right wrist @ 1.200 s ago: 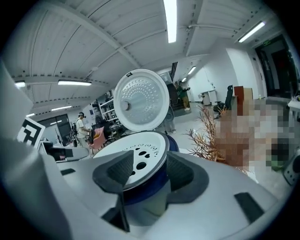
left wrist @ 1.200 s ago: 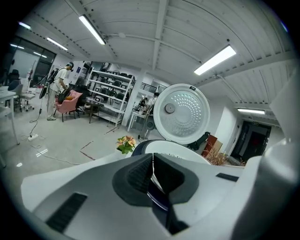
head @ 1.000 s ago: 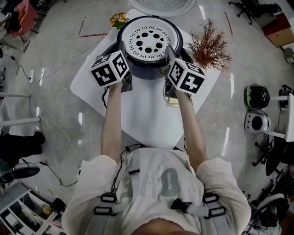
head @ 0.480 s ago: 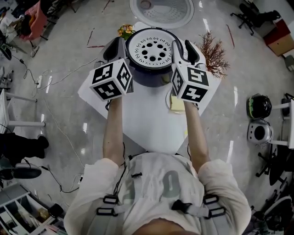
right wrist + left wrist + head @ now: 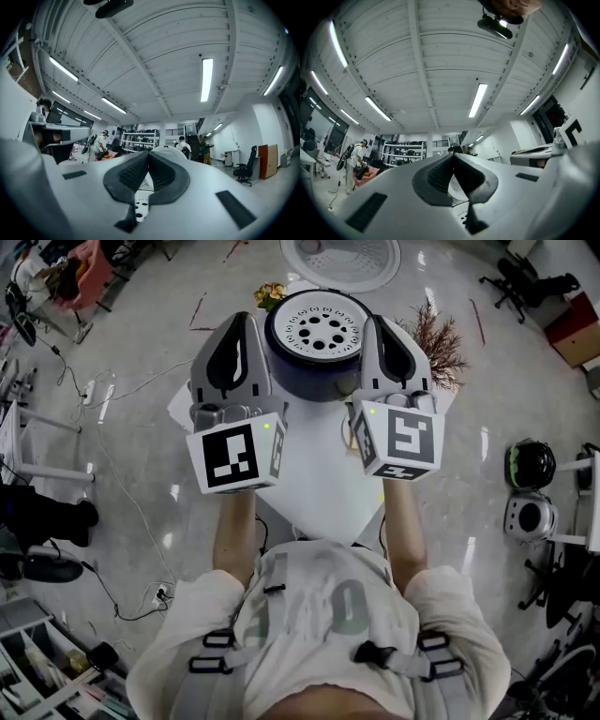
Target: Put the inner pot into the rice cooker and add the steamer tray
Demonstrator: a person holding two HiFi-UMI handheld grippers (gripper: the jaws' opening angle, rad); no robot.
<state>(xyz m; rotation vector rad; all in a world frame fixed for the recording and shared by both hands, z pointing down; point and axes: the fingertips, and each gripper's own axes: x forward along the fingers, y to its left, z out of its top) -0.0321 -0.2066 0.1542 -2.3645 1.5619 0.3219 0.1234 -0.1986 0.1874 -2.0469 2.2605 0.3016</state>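
The dark rice cooker [image 5: 314, 371] stands at the far end of the white table [image 5: 319, 484]. A white perforated steamer tray [image 5: 316, 331] sits in its top. My left gripper [image 5: 236, 322] hangs raised to the cooker's left, shut and empty. To the cooker's right my right gripper [image 5: 382, 322] is raised too; its jaws have just been closing and are now shut with nothing between them. Both point up and away. A sliver of the tray [image 5: 460, 216] shows under the closed left gripper [image 5: 453, 157], and the tray [image 5: 139, 205] shows under the right gripper [image 5: 148, 157].
Yellow flowers [image 5: 270, 293] and a reddish dried plant [image 5: 439, 338] flank the cooker at the table's far corners. A round white disc [image 5: 339, 259] lies on the floor beyond. Helmets [image 5: 528, 465] sit at the right, and cables cross the floor at the left. People stand far off.
Both grippers have lifted from the cooker's sides toward the camera and tipped upward. The right jaws went from apart to shut. The tray stays on the cooker.
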